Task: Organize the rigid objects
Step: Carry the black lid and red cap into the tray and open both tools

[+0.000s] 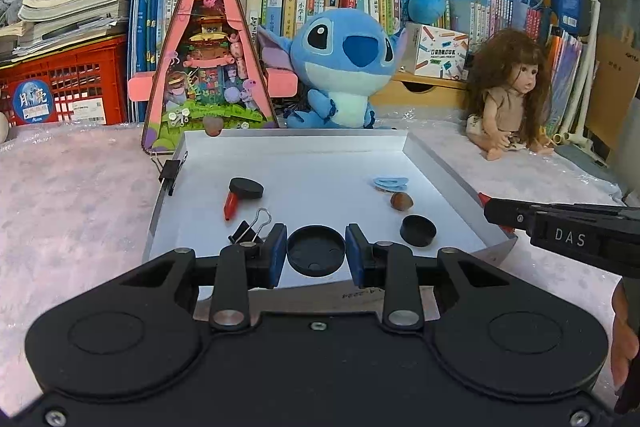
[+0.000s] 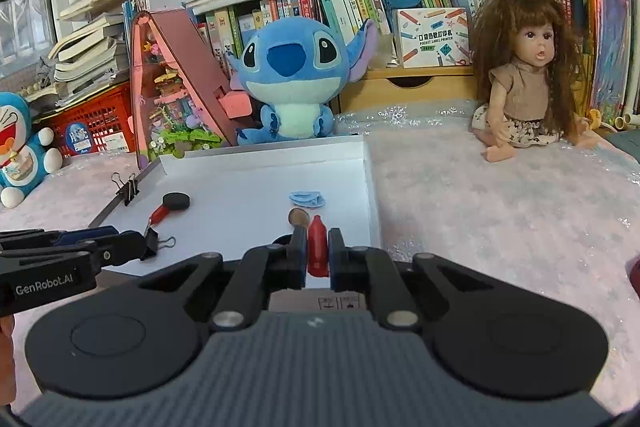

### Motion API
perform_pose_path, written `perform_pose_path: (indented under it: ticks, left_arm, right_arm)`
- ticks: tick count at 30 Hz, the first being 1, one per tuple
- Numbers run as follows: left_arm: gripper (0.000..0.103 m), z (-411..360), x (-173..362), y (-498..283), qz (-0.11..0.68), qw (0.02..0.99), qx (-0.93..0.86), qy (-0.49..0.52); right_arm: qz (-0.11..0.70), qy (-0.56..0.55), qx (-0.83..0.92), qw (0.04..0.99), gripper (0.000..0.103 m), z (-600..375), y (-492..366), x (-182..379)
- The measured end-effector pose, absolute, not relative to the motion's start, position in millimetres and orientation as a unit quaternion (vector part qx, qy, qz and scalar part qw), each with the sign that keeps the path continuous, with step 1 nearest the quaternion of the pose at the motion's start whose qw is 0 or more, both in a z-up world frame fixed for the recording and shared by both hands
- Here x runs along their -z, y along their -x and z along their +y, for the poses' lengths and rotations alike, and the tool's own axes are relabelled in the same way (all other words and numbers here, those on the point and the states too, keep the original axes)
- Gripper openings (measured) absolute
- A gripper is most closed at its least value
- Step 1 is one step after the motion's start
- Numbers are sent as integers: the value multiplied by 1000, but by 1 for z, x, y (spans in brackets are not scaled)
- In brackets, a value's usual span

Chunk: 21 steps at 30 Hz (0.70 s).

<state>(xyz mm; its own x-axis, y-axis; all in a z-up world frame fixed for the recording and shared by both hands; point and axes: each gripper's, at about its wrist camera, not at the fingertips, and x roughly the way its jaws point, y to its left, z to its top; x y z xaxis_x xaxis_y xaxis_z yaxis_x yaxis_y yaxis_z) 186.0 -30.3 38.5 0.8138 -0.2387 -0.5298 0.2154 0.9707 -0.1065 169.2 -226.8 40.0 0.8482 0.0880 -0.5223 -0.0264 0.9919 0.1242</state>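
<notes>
A: Here, the left claw (image 1: 316, 254) grips a black round cap (image 1: 316, 255) by its rim, one blue pad (image 1: 279, 255) on each side, hollow face toward the camera. It hangs over the near edge of the white tray (image 1: 436, 163).

B: How should it handle?

A: Judged by its look, it is stiff moulded plastic, light and smooth. The rim is the only sensible hold. Because the wall is curved, each pad meets it along a narrow strip, so the cap could swivel or slip if jolted.

B: And the right claw (image 2: 318, 251)?

A: Closed narrowly on a red bottle-shaped piece (image 2: 317, 247), held upright by its body with the rounded top standing clear above the pads. It too appears rigid, light and glossy. The straight sides give a firmer seat than the cap's rim. It sits above the tray's near right corner.

B: What lies around them?

A: On the tray floor: a second black cap (image 1: 418, 230), a hazelnut (image 1: 401, 201), a pale blue clip (image 1: 391, 183), a black disc (image 1: 246, 188) resting on another red piece (image 1: 231, 206), and a black binder clip (image 1: 250, 229) just beside the left claw. Another binder clip (image 1: 171, 171) is clamped on the tray's left wall. The tray rests on a pinkish covered table (image 1: 76, 195); beyond it sit a blue plush toy (image 1: 340, 67) and a doll (image 1: 510, 91).
</notes>
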Motion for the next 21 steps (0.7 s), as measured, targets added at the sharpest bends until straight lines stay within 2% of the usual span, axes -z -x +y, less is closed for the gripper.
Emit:
perform_pose_path:
  ticks: [11,21]
  left_arm:
    - [30,-34,-34,-205,290,951,104,18]
    - [30,-44,-23,-243,321,943,89,21]
  right_arm:
    - [288,-62,-28,955,14,-229,-184,-35]
    - [333,-101,-27,937,14,-236,-221,-25]
